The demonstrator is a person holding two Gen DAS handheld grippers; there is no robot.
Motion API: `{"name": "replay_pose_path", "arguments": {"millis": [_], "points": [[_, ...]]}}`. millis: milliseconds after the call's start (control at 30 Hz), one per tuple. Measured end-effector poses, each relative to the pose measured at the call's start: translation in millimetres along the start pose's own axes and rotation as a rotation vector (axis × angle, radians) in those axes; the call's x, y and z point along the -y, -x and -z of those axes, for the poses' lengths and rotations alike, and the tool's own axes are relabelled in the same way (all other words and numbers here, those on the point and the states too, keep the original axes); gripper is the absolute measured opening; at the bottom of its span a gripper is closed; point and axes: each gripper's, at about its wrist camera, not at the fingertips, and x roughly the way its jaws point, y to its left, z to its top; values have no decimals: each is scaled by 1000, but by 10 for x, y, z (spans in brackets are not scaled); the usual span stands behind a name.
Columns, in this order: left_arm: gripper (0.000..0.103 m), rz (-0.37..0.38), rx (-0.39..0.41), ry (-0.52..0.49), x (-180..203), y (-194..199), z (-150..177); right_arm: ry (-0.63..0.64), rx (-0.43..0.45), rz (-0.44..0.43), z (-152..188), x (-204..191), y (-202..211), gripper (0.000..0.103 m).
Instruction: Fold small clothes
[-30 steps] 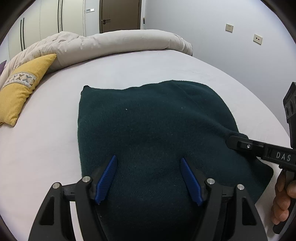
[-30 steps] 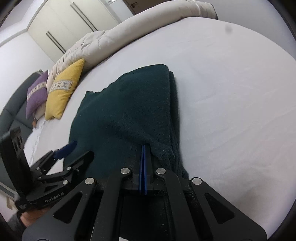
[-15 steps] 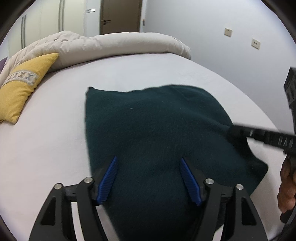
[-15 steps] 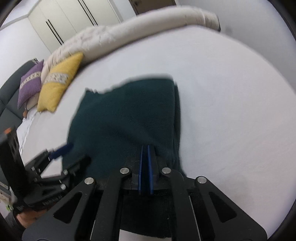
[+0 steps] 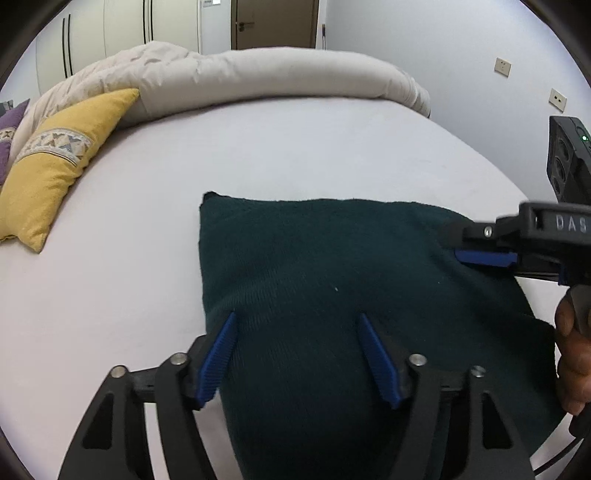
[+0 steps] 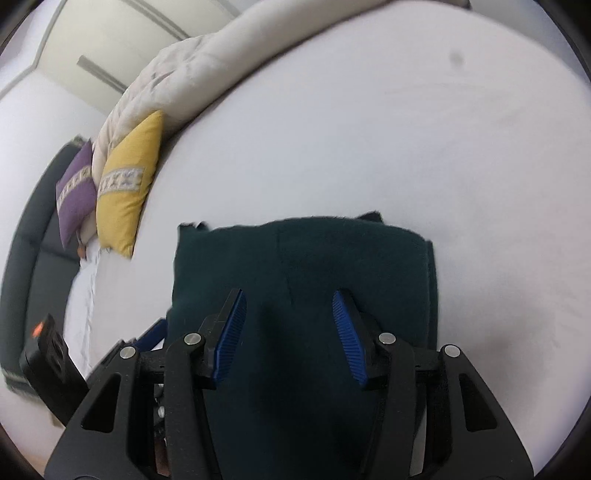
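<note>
A folded dark green garment [image 5: 332, 280] lies flat near the middle of the bed [image 5: 258, 155]. The right gripper [image 6: 288, 325] has just been opening its jaws, nothing pinched between them now. The left gripper [image 5: 295, 354] hovers over the cloth, jaws wide apart, gripping nothing.

Your gripper frames hide the near edge of the dark green garment [image 5: 332, 266]. The purple pillow [image 5: 7, 129] is cut off at the left edge. Your right hand [image 5: 574, 354] is cut off at the right.

Home bedroom, bed [image 5: 295, 155] with duvet [image 5: 258, 74], pillows, wardrobe [image 5: 110, 29]
</note>
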Motion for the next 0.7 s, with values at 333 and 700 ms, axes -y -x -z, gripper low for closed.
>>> {"name": "replay_pose_path", "arguments": {"millis": [333,700], "points": [[99,122,-43,145,-323,-203,69,-147,108,-96,-103,494,30,28],[80,199,56,311,-659,394,357,-125,174,-33,476,718,796,63]]}}
